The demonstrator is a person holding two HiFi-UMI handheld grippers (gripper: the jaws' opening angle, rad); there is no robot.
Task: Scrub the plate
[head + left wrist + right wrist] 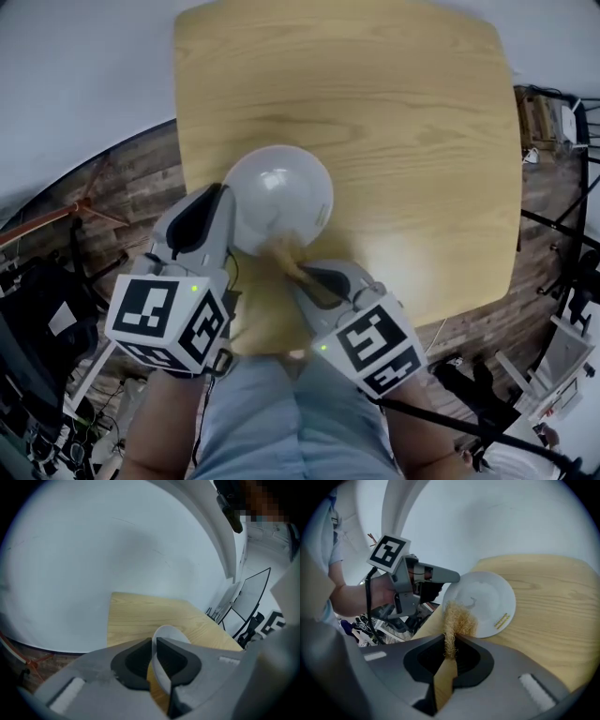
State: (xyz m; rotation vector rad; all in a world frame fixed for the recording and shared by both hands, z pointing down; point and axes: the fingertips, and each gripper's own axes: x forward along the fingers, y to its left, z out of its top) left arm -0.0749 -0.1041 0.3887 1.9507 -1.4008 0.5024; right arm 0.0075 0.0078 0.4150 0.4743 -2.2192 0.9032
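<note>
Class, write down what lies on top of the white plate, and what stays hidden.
A tan fibrous scrubber, held by the right gripper, lies against the near edge of the plate. The patch of plate beneath it is covered.

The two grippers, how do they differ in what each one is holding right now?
The left gripper is shut on the rim of the white plate; the right gripper is shut on a tan fibrous scrubber. The left gripper sits at the plate's left side, the right gripper at its near edge. Both are shut on something.

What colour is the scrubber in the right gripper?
Straw yellow scrubber, best in the right gripper view.
</note>
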